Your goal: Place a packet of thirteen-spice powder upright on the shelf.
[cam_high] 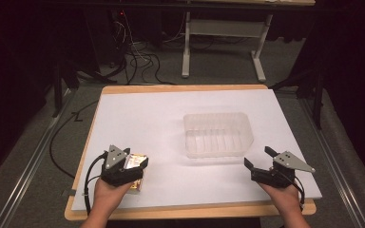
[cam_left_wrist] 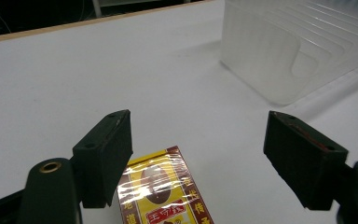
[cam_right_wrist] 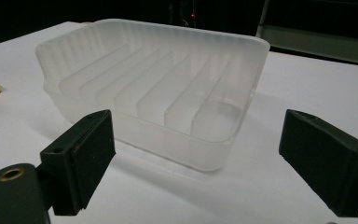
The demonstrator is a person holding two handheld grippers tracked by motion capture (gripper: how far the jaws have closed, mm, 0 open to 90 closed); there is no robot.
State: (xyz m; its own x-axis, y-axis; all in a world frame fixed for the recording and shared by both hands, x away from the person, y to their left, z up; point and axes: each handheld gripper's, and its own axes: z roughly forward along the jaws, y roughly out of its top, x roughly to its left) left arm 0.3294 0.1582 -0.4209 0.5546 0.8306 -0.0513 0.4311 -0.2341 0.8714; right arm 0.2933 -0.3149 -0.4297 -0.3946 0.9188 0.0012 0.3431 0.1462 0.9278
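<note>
**Standing over a wrapped card pack, both grippers open**

Lying flat on the white table top (cam_high: 171,102), item one is a small cellophane-wrapped pack (cam_left_wrist: 161,191), yellow and dark red with printed characters. It sits just under and in front of the left gripper (cam_high: 132,167), nearer that gripper's left-hand pad than its right as the left gripper view shows it. The pads (cam_left_wrist: 105,156) stand wide apart and press on nothing; whether the near pad brushes the pack's edge cannot be told. In the high view the pack shows between and beneath the gripper's black body, at the near left part of the table.

Item two: a translucent plastic tray (cam_high: 217,134) with upright ribs inside, empty, resting ahead and to the right of the left gripper, well apart from the pack. It lies directly ahead of the right gripper (cam_high: 257,157), near its jaws but not between them.

Item three: the right gripper, held in a hand at the near right of the table, jaws spread wide with nothing in them. A corner of the pack shows at the far left in the right gripper view, beyond the tray.
</note>
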